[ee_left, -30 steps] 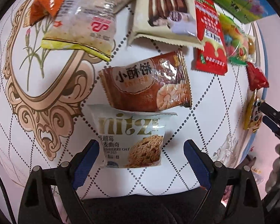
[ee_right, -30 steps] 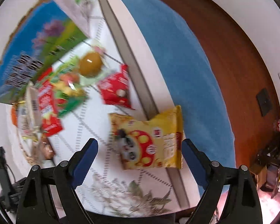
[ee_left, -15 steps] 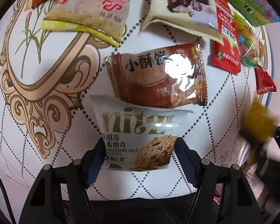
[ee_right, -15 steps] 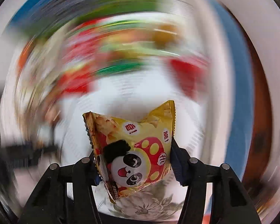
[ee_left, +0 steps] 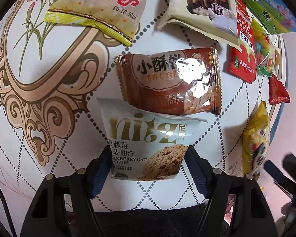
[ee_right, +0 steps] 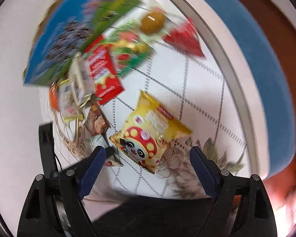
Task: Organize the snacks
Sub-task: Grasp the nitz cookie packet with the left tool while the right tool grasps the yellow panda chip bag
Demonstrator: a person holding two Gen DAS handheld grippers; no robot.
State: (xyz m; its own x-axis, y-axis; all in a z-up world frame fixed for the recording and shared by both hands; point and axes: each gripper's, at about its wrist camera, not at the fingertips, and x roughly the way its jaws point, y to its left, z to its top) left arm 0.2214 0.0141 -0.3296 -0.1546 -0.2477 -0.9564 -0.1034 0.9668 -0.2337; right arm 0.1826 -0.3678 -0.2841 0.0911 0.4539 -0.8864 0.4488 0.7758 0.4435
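On the patterned tabletop [ee_left: 73, 122]: snack packets spread about, most of them crowded toward the far side.
Left gripper [ee_left: 148, 165]: pointing steeply down, blue pads clenched on the lower sides of the white oat cookie packet [ee_left: 148, 144].
White oat cookie packet: lying flat near the table's near edge, upper seal tucked just under the brown biscuit packet [ee_left: 167, 81].
Brown biscuit packet: directly beyond the cookie packet, overlapping its top edge, glare across its front.
Right gripper [ee_right: 146, 159]: jaws opening, pads standing clear on either side of the yellow panda packet [ee_right: 150, 132]; also seen blurred at the right edge of the left wrist view.
Yellow panda packet: released, lying on the table between and just beyond the right pads, touching neither; near the table's right edge, to the right of the cookie packet and well apart from it.
Clear yellow-edged packet [ee_left: 96, 9]: far left, over the ornate brown scroll print.
Cream wafer packet [ee_left: 205, 9]: far centre, its right side overlapping the red sachet [ee_left: 242, 59].
Small red packet [ee_left: 278, 90]: by the right rim, beyond the panda packet.
Blue and green carton [ee_right: 73, 31]: at the far end, blurred.
Right wrist view: smeared by motion, small print unreadable.
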